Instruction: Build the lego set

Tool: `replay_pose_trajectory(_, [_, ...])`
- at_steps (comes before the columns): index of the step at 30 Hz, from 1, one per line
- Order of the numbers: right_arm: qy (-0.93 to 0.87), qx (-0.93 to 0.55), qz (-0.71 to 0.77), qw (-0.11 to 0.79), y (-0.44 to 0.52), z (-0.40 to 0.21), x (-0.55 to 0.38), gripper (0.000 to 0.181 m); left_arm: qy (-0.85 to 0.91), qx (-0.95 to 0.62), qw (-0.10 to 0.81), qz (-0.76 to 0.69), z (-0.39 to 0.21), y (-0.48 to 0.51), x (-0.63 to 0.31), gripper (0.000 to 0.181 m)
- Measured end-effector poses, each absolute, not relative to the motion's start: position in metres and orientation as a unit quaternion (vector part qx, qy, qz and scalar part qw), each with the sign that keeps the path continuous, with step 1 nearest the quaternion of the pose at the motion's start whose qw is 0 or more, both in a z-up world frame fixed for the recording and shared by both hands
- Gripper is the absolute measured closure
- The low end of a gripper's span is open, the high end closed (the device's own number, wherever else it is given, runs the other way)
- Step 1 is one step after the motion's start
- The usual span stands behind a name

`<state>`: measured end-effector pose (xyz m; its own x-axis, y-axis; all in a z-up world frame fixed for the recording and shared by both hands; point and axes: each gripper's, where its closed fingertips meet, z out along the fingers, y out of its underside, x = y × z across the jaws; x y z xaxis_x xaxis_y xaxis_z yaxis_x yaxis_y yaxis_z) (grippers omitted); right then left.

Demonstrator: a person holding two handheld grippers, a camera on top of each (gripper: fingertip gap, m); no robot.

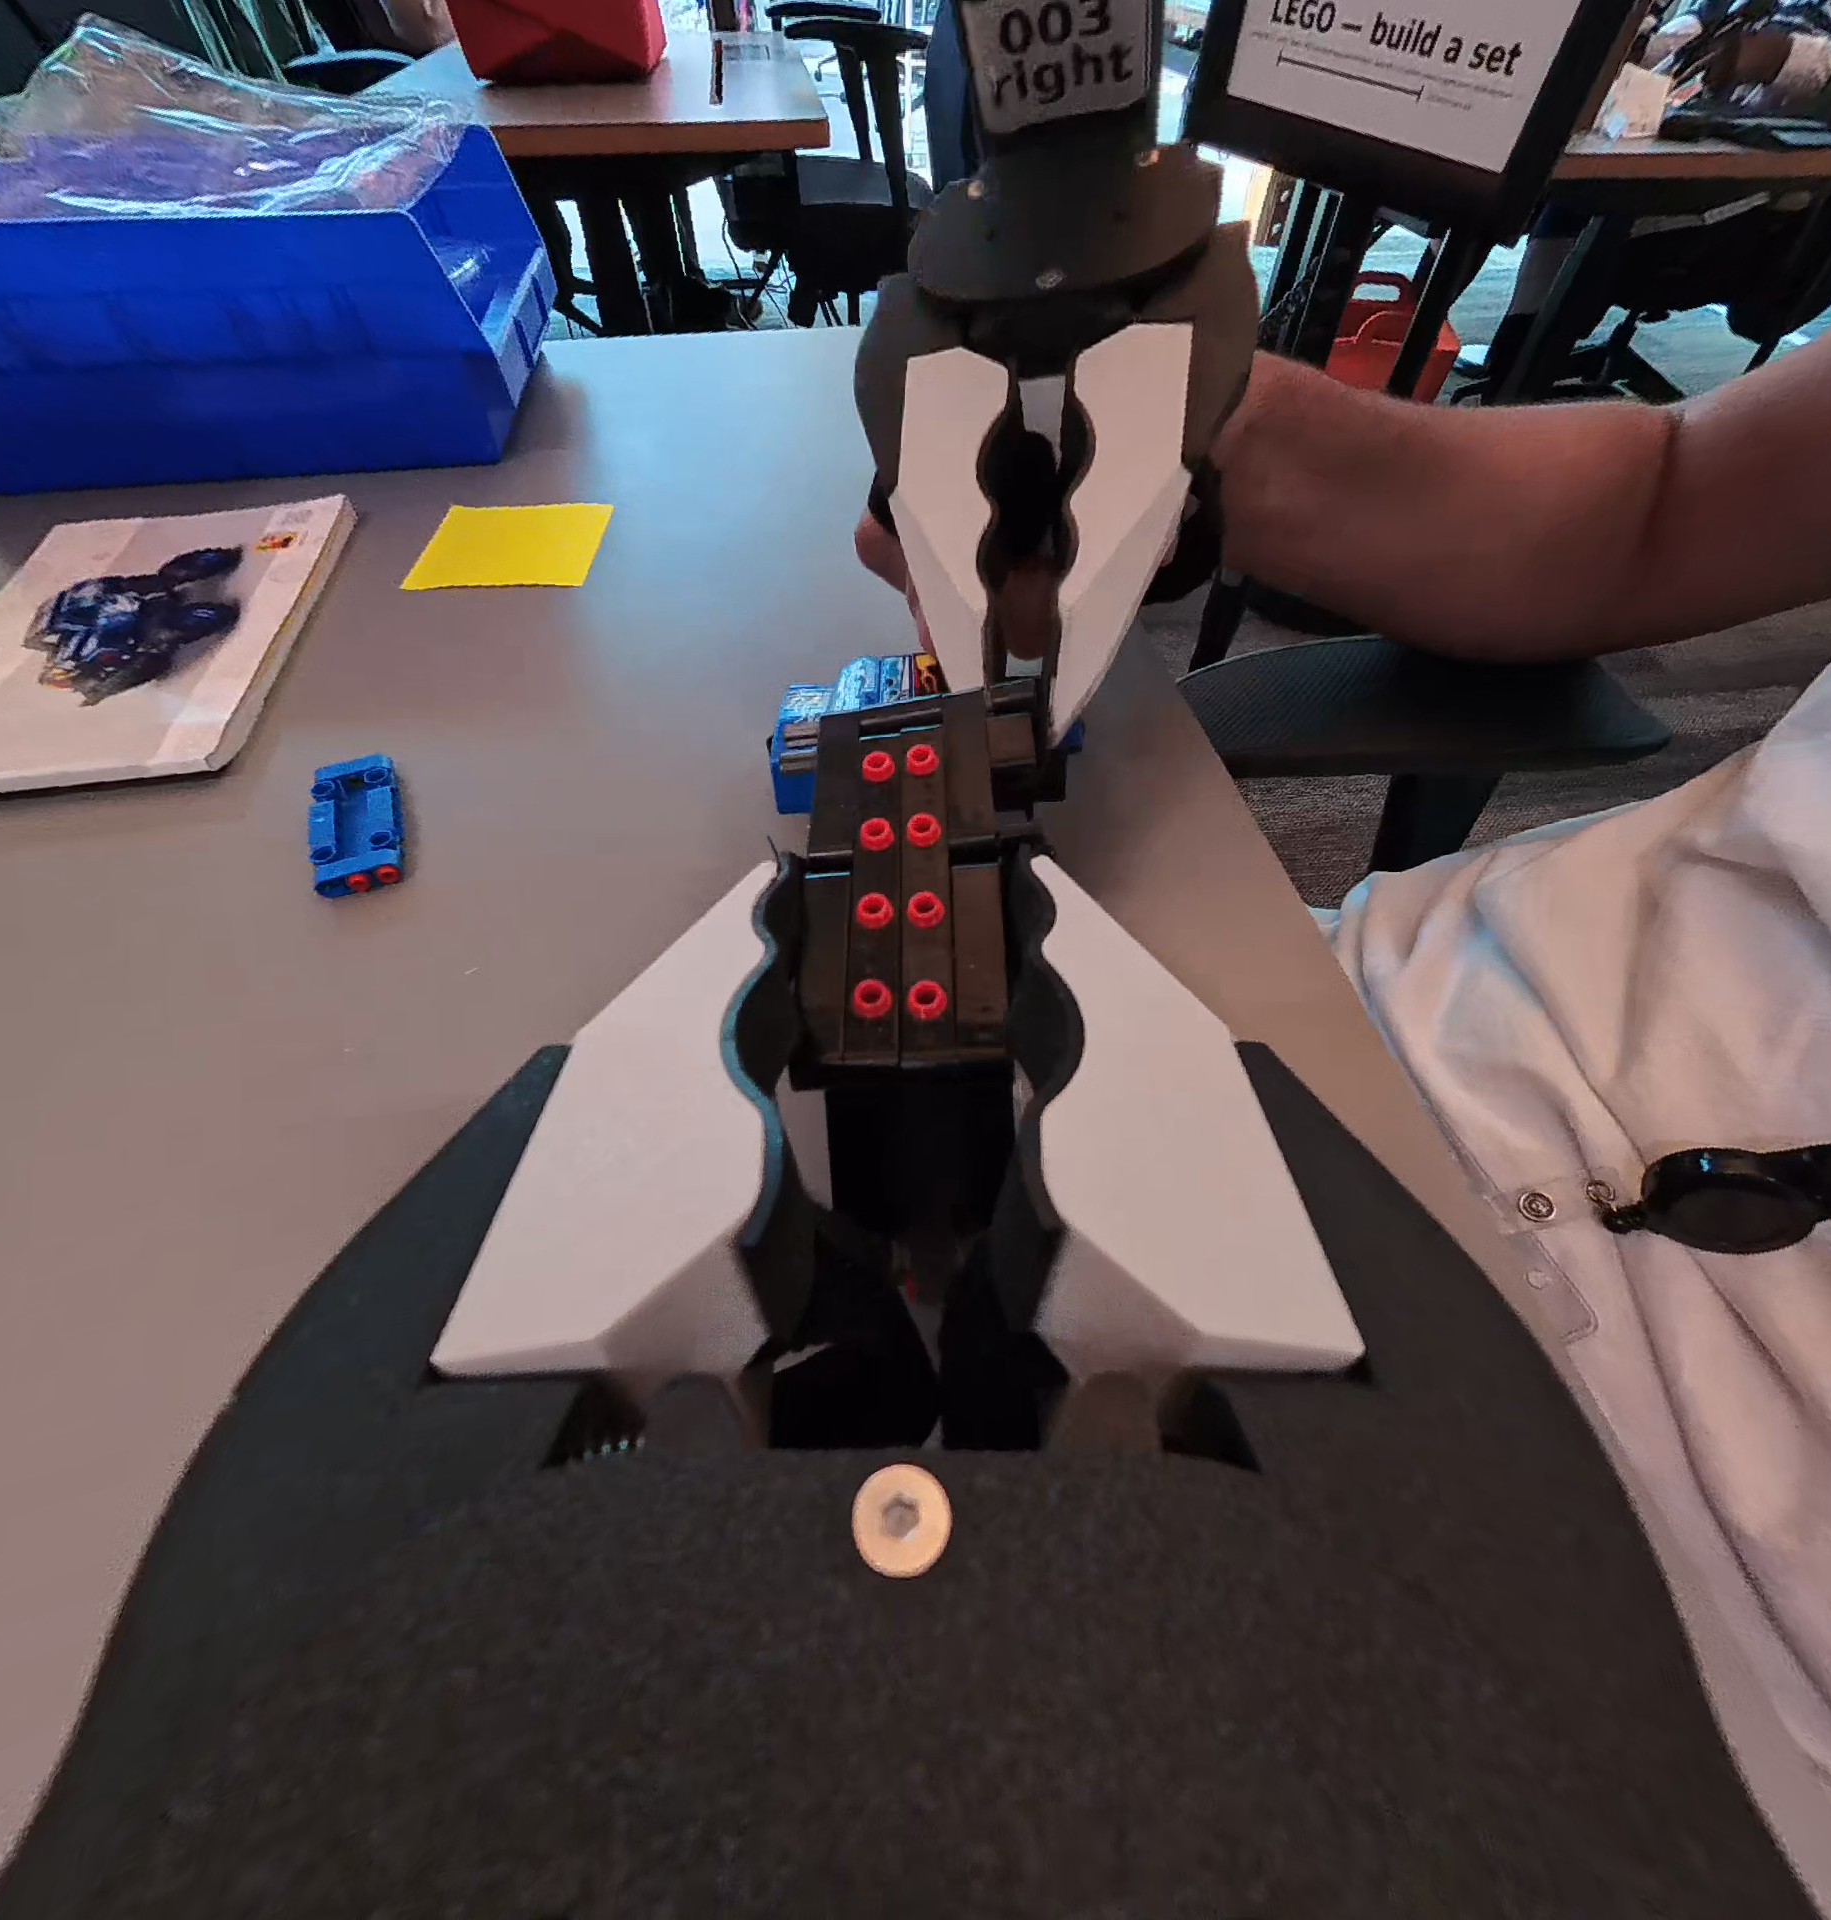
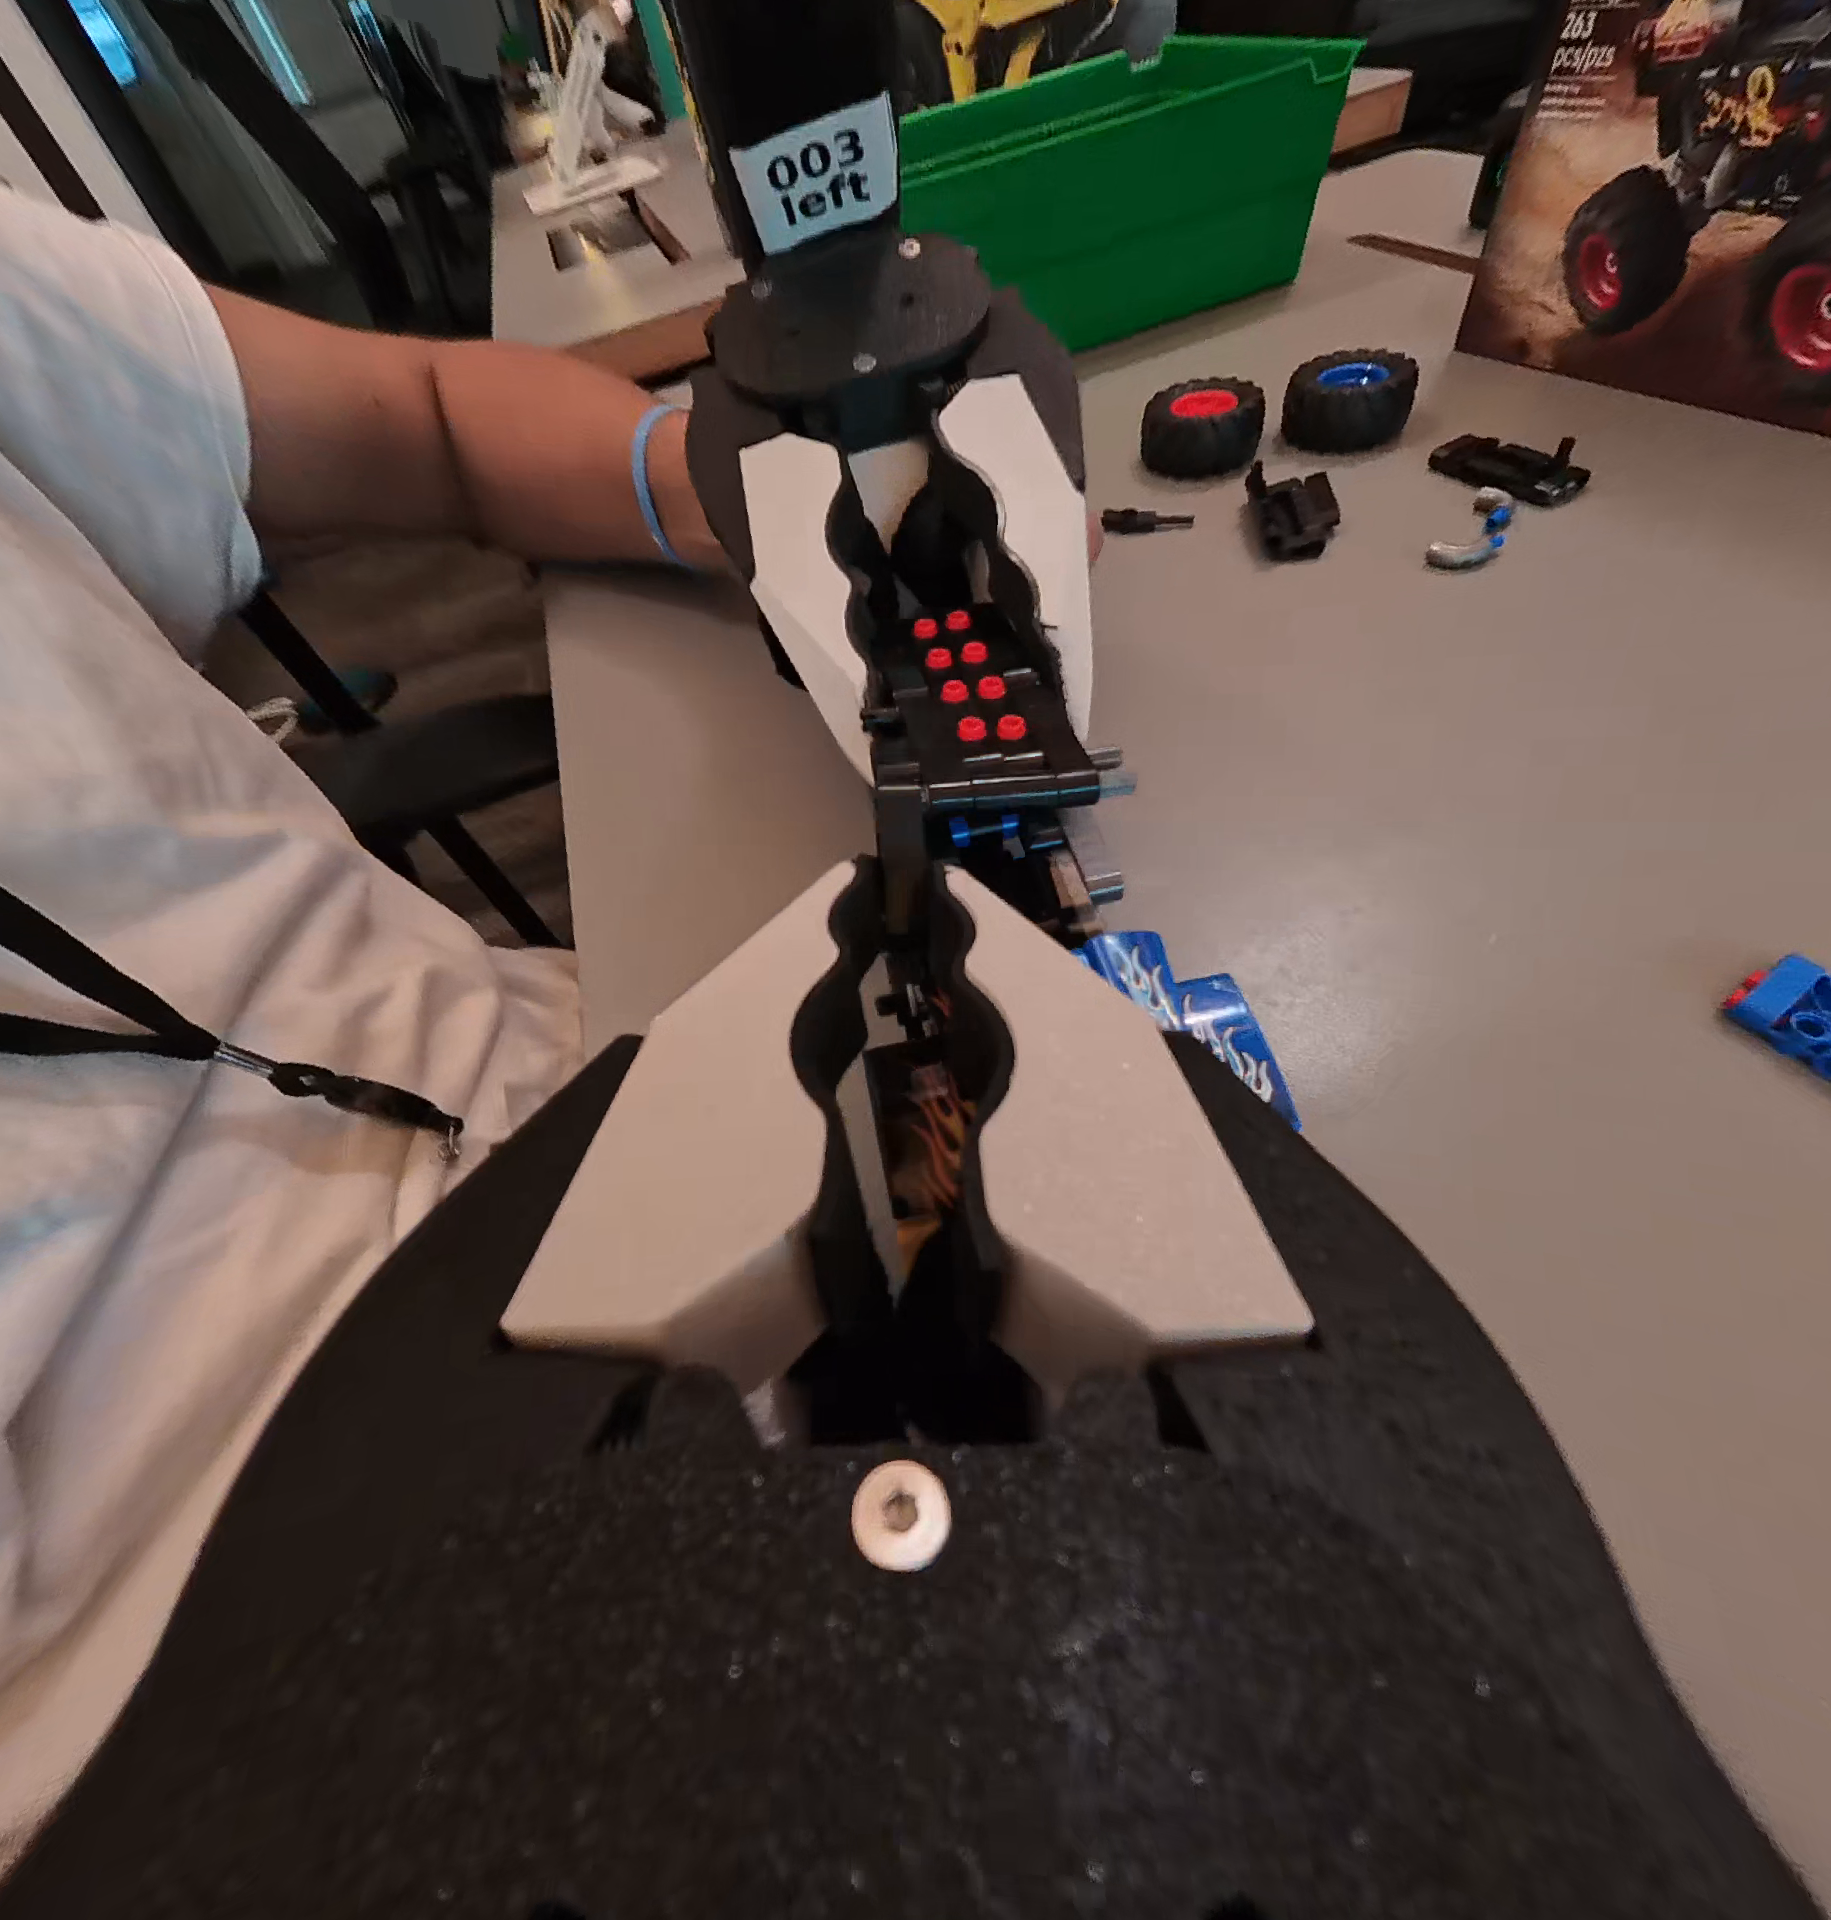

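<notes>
Left gripper [image 1: 906,883]: its two white fingers [image 1: 672,1091] are squeezed onto the sides of a black brick frame [image 1: 906,904] with eight red studs on top.
Right gripper [image 2: 906,883]: its fingers [image 2: 724,1122] are pinched tight on a thin black upright part at the other end of the same frame (a bit with orange flames sits deep between them, and I cannot tell what it belongs to).
Frame: it is held between the two grippers, near the table edge, close to the person in the white shirt [image 1: 1617,1039].
Under the frame: blue pieces with flame stickers [image 2: 1191,1008] lie on the grey table [image 2: 1410,831].
Left side of the table: a small blue brick piece [image 1: 357,826], a yellow paper square [image 1: 509,545], an instruction booklet [image 1: 132,644] and a big blue bin [image 1: 236,322].
Right side of the table: a tyre with a red hub [image 2: 1202,424], a tyre with a blue hub [image 2: 1349,400], some small black parts [image 2: 1290,511], a green bin [image 2: 1119,177] and a toy box showing a truck [image 2: 1680,208].
</notes>
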<state>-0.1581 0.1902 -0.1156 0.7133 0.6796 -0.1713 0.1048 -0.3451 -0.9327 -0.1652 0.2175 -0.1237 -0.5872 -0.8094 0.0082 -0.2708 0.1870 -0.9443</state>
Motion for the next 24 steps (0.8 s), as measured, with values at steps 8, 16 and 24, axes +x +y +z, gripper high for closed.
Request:
replay_pose_trajectory(8, [-0.218,-0.740,0.336,0.541,0.196,-0.107,-0.155,0.174,0.717,-0.382,0.265,-0.519,-0.124,0.223,-0.165,0.145])
replay_pose_trajectory(16, [-0.322,-0.790,0.167,0.495,0.182,-0.109,-0.160,0.174,0.744,-0.349,0.289,-0.491,-0.124,0.214,-0.167,0.145])
replay_pose_trajectory(24, [-0.282,-0.786,0.290,0.468,0.174,-0.121,-0.163,0.175,0.761,-0.349,0.278,-0.471,-0.127,0.209,-0.166,0.143])
